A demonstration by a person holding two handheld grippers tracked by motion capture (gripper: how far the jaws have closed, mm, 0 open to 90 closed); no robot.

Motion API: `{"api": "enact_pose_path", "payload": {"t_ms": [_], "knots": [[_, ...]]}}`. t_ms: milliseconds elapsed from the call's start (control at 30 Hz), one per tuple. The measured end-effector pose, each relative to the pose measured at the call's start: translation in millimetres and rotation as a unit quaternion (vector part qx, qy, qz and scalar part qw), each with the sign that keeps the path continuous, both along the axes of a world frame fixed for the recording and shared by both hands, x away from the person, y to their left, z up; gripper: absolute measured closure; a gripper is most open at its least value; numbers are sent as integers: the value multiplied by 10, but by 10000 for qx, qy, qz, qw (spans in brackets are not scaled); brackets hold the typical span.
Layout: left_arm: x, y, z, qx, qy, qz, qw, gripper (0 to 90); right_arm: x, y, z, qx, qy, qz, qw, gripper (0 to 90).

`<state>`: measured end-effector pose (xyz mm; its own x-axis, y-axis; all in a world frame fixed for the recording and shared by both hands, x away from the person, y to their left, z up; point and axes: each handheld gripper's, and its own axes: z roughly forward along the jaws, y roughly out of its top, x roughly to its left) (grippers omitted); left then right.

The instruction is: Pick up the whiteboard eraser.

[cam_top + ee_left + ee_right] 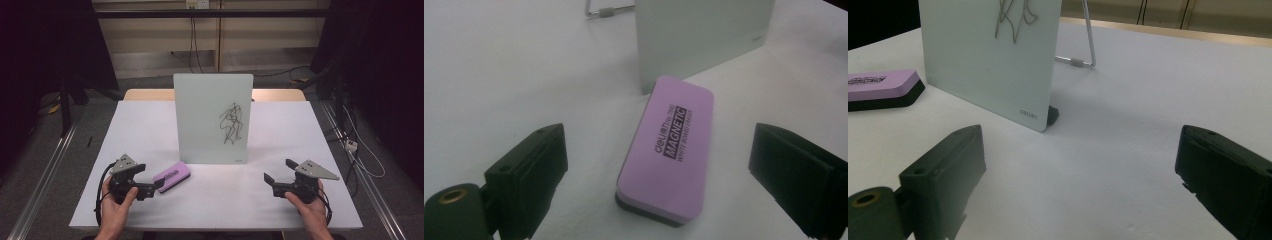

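A small glass whiteboard (212, 117) stands upright in the middle of the white table (280, 205), with a black scribble (231, 123) on its right half. A purple magnetic eraser (172, 175) lies flat in front of the board's left corner. My left gripper (147, 179) is open and points at the eraser. In the left gripper view the eraser (666, 150) lies between the two jaws with a gap on each side. My right gripper (279, 171) rests open near the front right with nothing between its jaws. It faces the board's lower corner (1030, 117).
A wire prop (1083, 55) holds the board up from behind. Bare table lies between the two grippers and to the right of the board. Dark stands and cables (352, 145) flank the table on the floor.
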<state>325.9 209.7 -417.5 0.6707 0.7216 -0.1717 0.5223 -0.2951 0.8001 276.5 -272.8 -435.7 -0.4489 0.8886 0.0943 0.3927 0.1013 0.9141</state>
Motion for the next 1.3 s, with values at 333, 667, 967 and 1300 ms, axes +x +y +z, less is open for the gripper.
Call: {"api": "enact_pose_path", "payload": {"t_ms": [333,667,967,1300], "knots": [[-42,-83,66,244,-109,-234,9994,84,-18,28,10,-71,-13,41,10000,57],[53,-225,157,514,-159,-305,9981,108,-13,24,5,-51,22,47,10000,57],[206,-281,310,739,-129,-392,9964,95,0,38,6,-64,35,74,9999,56],[456,-520,255,1075,466,-622,9912,100,-10,39,3,-72,64,58,9999,54]]}}
